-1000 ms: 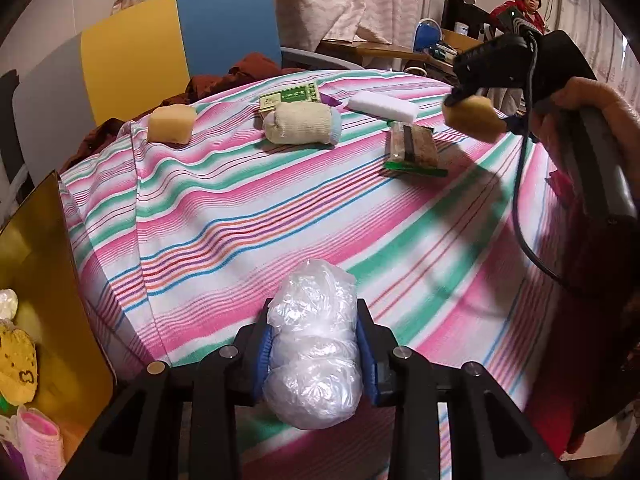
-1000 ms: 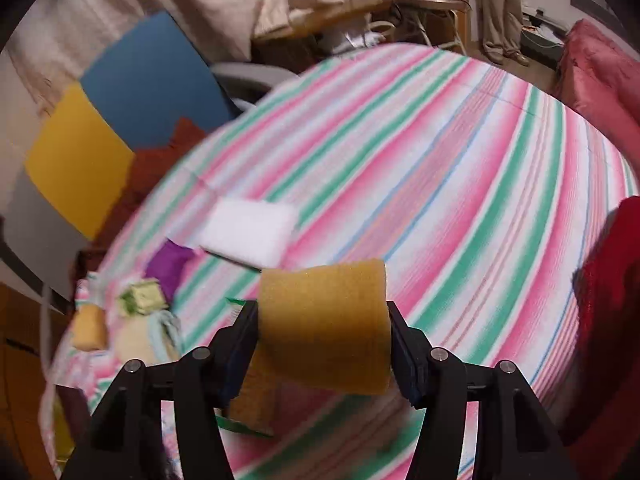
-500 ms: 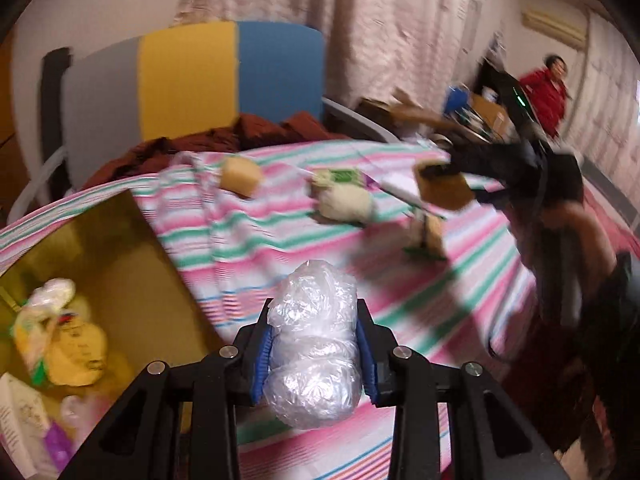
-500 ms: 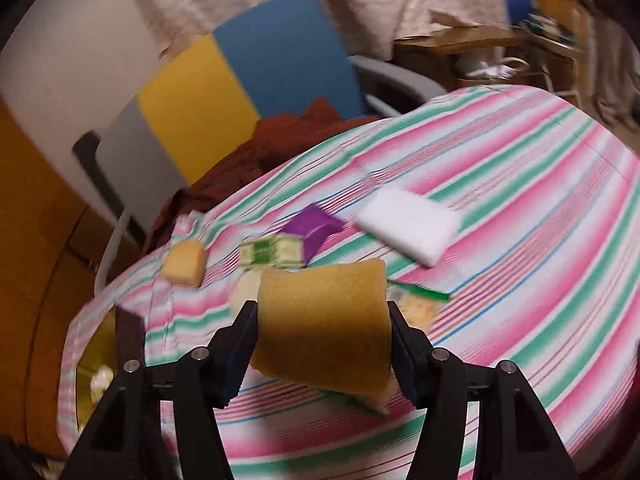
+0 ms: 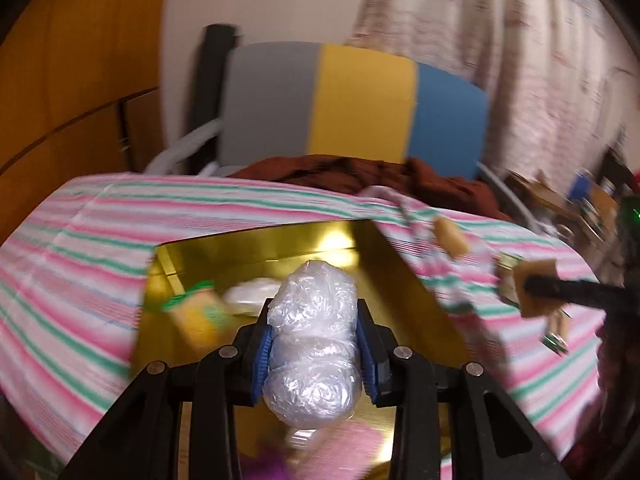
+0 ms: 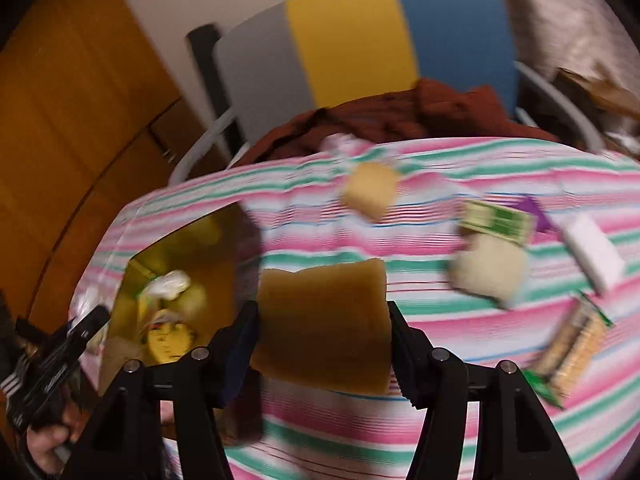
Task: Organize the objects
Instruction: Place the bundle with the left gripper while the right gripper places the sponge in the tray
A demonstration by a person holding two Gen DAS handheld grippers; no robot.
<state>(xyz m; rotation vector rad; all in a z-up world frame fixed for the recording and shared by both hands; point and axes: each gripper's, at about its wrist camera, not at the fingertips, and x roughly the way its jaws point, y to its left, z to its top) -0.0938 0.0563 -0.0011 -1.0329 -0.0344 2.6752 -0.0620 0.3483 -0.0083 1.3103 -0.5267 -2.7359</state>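
The left gripper (image 5: 314,344) is clamped on a crumpled ball of clear plastic wrap (image 5: 312,340), holding it above the open gold box (image 5: 404,280) on the striped tablecloth (image 5: 72,248). The right gripper (image 6: 322,344) squeezes a tan sponge (image 6: 320,320) over the cloth, with the box at its 9 o'clock. From that sponge, a second sponge (image 6: 370,190) lies at 12 o'clock, a cream sock roll (image 6: 488,272) at 3 o'clock and a cracker packet (image 6: 572,348) at 4 o'clock
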